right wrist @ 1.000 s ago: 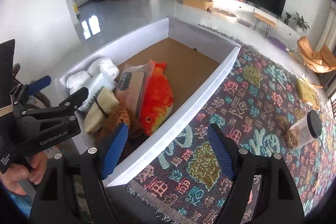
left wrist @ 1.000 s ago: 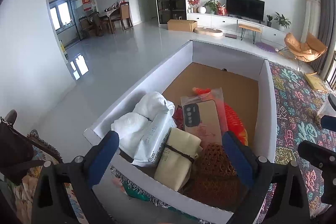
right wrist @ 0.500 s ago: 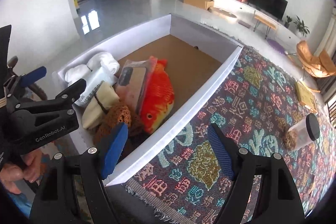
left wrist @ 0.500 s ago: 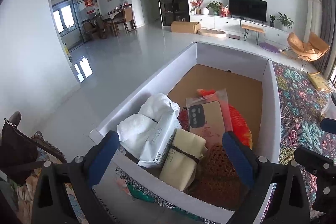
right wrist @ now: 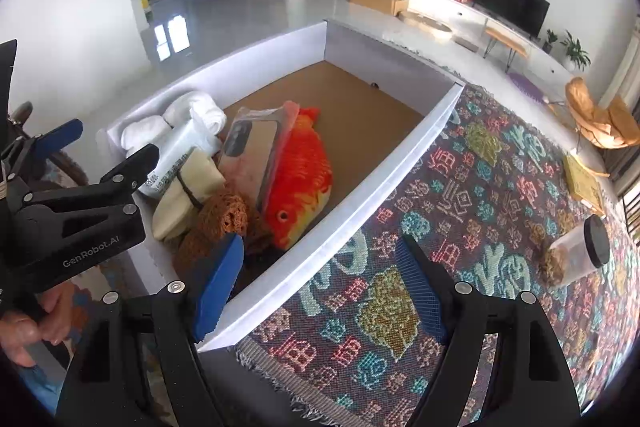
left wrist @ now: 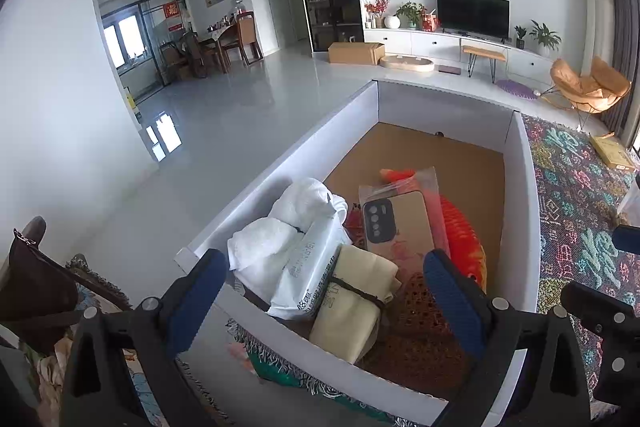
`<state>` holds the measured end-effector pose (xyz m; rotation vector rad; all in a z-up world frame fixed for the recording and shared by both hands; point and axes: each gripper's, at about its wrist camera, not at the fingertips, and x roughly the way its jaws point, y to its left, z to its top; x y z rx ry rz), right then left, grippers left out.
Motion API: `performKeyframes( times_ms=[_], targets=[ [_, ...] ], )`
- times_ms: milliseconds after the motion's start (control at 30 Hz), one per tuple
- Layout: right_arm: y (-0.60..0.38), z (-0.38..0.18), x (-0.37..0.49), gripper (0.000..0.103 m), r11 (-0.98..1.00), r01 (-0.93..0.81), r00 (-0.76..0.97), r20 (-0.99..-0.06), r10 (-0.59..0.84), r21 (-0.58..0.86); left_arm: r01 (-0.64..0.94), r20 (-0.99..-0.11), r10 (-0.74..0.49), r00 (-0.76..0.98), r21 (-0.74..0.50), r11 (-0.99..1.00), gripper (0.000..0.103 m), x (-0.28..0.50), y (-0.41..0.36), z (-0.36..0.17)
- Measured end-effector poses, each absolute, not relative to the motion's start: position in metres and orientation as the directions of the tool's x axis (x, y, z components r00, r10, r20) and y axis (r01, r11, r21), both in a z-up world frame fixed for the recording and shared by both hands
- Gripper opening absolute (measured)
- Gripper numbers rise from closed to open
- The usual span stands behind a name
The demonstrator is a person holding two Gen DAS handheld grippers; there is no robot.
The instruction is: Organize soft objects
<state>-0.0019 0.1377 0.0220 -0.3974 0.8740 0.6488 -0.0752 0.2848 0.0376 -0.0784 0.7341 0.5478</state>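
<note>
While both our tongs hang released and empty, the left tongs (left wrist: 324,291) over the white box (right wrist: 384,163) and the right tongs (right wrist: 320,283) straddling its wall, we risk snagging that wall. Inside, crowded at the near end: one orange plush fish (right wrist: 302,179), two white towels (left wrist: 296,223), one cream roll (left wrist: 354,311)

I see the white open cardboard box (right wrist: 348,227) lying on the patterned woven rug (right wrist: 480,187). Its near end holds rolled white towels (left wrist: 288,223), a cream tied bundle (left wrist: 352,311), a bagged phone case (left wrist: 400,223) and an orange plush fish (right wrist: 300,179). A clear black-lidded jar (right wrist: 576,251) lies on the rug to the right, well apart.
</note>
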Motion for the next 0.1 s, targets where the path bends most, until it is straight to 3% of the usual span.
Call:
performKeyframes(
  times_ms=[100],
  targets=[
    [0.1367, 0.0217, -0.0025, 0.081, 0.74, -0.67, 0.471, -0.805, 0.362, -0.059, -0.515, -0.631, 0.463, 0.623, 0.114, 0.849, 0.103, -0.0792, 0.2829, 0.0394]
  ],
)
